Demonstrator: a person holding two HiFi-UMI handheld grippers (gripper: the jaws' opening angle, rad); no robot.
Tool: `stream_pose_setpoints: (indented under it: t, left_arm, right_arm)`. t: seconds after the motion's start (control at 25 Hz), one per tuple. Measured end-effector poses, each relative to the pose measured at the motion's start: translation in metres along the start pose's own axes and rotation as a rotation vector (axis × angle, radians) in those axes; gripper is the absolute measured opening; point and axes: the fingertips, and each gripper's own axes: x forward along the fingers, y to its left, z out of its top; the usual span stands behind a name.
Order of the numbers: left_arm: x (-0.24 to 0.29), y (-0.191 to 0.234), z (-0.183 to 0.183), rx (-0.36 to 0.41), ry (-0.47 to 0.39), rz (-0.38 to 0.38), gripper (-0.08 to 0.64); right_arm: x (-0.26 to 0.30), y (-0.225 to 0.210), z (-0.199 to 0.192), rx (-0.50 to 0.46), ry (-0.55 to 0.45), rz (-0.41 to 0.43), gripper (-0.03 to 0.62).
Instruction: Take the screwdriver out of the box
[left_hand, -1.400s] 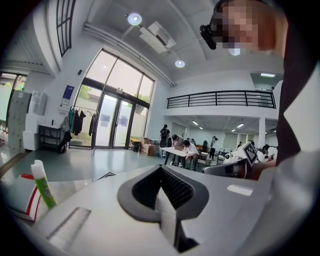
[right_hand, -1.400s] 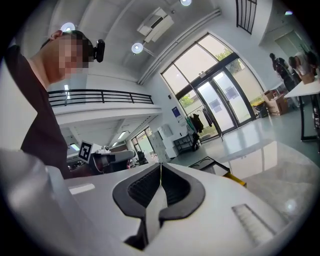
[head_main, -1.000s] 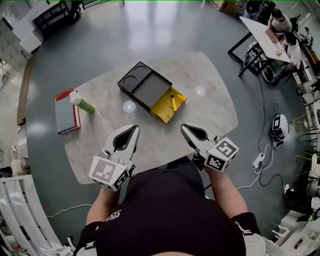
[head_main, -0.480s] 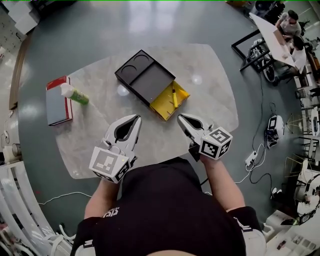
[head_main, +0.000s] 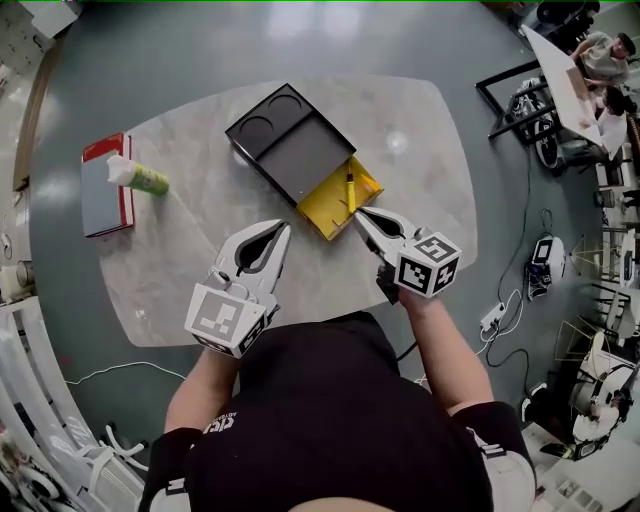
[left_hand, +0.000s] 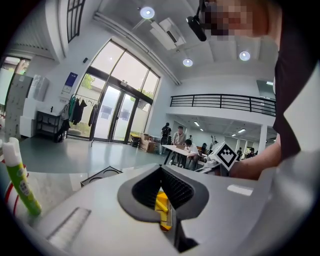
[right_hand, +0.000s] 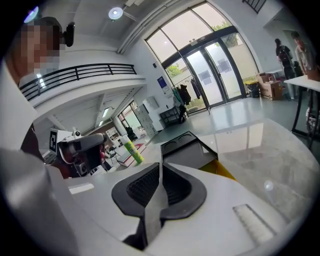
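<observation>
Pale marble-look tabletop (head_main: 420, 200) polished, reflecting lamps. Black rectangular box (head_main: 300, 155) matt; its yellow drawer (head_main: 328, 208) smooth. Grey floor (head_main: 180, 50) glossy.

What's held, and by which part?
Nothing. The left hand-held gripper is empty; right hand-held gripper jaws opening, nothing between. The screwdriver lies in the yellow box.
</observation>
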Motion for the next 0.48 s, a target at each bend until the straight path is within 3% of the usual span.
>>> stream_pose_setpoints:
  t: [0.24, 0.48]
  left_arm:
    - [0.018, -0.001, -0.004, 0.063, 0.005, -0.015, 0.002]
    - [0.025, -0.002, -0.011, 0.047, 0.054, -0.026, 0.002]
  right_arm:
    - [0.026, -0.029, -0.014, -0.034, 0.118, -0.053, 0.055]
    - [0.043, -0.051, -0.032, -0.101, 0.228, -0.106, 0.069]
